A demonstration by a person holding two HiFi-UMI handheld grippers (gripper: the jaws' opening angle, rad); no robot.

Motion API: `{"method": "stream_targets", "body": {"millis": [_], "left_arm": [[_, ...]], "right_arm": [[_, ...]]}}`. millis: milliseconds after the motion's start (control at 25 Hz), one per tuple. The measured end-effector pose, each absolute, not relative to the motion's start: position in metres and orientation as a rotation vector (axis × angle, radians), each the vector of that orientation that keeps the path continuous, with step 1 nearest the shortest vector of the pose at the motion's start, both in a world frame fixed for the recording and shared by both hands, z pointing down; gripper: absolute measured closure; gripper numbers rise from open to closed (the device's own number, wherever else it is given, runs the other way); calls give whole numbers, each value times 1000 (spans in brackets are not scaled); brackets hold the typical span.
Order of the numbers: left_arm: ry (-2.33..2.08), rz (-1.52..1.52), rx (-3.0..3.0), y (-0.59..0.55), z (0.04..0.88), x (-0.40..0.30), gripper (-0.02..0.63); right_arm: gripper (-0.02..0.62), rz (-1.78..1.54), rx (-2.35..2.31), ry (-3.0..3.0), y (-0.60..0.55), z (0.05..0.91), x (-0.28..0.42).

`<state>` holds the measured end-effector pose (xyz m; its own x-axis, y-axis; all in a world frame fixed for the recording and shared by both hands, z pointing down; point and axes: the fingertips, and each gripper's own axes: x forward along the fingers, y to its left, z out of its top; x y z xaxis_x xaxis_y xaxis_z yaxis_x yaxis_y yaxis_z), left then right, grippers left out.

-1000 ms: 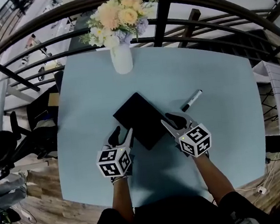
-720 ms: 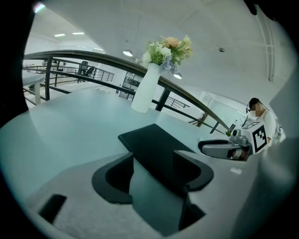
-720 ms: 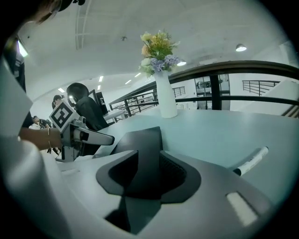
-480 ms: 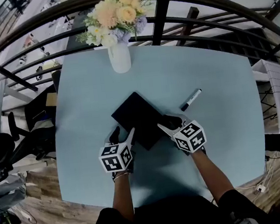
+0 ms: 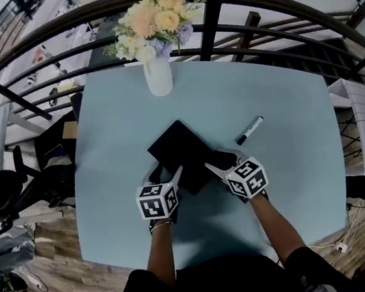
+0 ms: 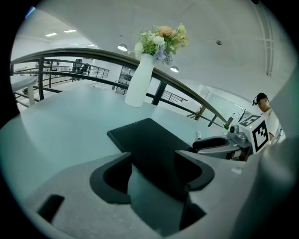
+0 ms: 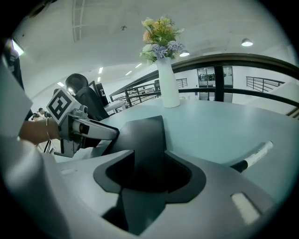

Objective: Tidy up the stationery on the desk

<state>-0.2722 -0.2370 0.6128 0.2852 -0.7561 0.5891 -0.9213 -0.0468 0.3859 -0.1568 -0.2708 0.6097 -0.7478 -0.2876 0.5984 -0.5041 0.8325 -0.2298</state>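
Notebook [image 5: 182, 156] lies mid-desk [image 5: 282, 98], marker [image 5: 250, 130] at its 2 o'clock. Left gripper [image 5: 164, 175] at its 7 o'clock and right gripper [image 5: 222, 160] at 4 o'clock straddle its near edges. Both sets of jaws have just been opening and stand apart, pads not pressing. Uneven closing would likely push the notebook askew or let it slip.

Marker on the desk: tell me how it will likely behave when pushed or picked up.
The marker looks like a slim round barrel lying on its side, so a sideways push would probably roll it across the smooth table. It seems small and rigid, likely light and easy to lift.
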Motion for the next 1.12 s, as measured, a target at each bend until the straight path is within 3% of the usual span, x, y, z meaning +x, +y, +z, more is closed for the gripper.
{"method": "stream_targets", "body": {"millis": [1120], "left_arm": [[-1462,449,1917,-224,622,-243,354]], "right_arm": [[392,451,575,-2375,-208,616,-133]]}}
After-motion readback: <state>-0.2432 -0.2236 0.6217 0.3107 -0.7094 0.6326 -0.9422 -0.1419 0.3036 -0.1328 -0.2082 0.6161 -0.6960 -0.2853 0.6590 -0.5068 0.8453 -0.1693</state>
